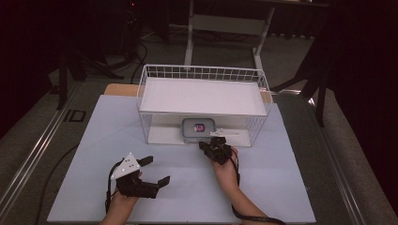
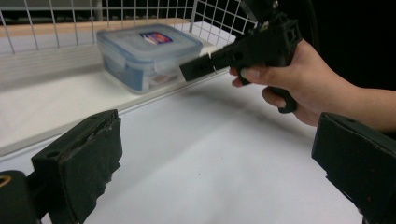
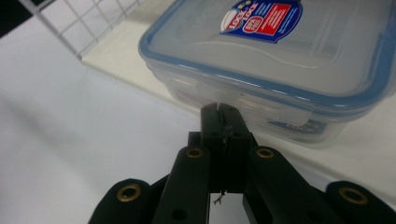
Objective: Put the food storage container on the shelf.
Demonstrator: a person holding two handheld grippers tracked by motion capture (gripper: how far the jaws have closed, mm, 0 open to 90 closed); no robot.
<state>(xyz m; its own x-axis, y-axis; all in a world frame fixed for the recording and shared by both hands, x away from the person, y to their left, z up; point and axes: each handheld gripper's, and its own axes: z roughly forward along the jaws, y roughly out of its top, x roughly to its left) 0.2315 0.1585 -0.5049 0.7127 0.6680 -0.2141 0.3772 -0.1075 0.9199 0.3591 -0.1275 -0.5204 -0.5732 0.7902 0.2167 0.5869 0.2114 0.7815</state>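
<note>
- Left gripper (image 1: pixel 146 172): my fingers (image 2: pixel 88 158) spread wide, nothing between them, hovering low over the near desk (image 1: pixel 187 187), idle.
- Right gripper (image 1: pixel 209 145): fingers pressed together, empty, tips right at the near side of the container (image 3: pixel 280 70); can't tell if touching.
- Container: clear plastic box, blue-rimmed lid with a sticker, lid on, sitting on the bottom shelf of the white wire rack (image 1: pixel 202 75), near the front edge, under the rack's upper shelf.
- Step, my read: the reach for the box, grip not yet made.
- Next: I'd need to part the right fingers, take the lid's side flap or rim, then pull the box out level toward me, clear of the upper shelf.
</note>
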